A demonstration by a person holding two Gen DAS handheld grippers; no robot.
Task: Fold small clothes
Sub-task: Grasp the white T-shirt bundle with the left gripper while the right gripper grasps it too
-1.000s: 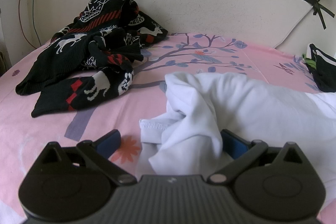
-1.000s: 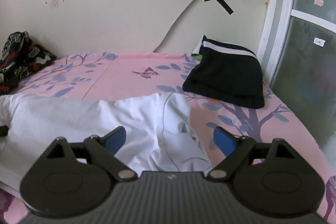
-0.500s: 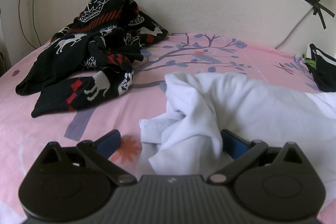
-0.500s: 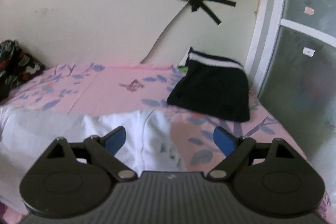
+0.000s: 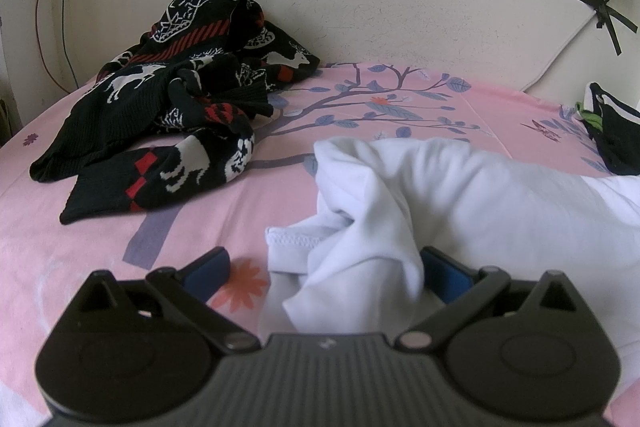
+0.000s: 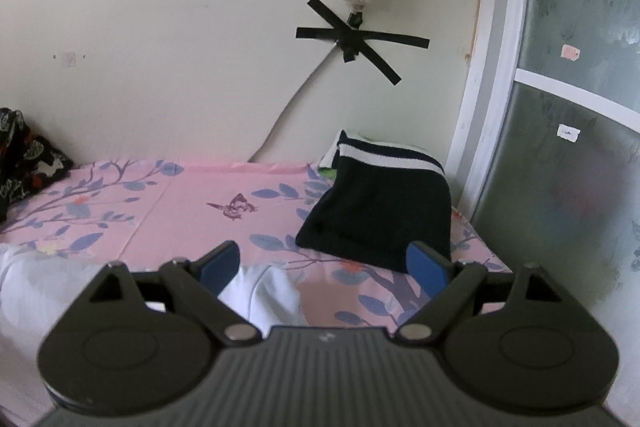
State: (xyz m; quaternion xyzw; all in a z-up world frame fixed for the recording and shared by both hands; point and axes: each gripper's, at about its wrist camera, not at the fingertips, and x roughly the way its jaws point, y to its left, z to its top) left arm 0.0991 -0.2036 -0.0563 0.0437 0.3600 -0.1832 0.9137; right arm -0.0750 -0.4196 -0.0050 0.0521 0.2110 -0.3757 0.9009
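the right gripper has lifted and tipped up since a moment ago, so the white shirt on the pink bedsheet now shows only low under its wide-open, empty fingers. the left gripper has not moved, wide open with bunched shirt cloth between its fingers.
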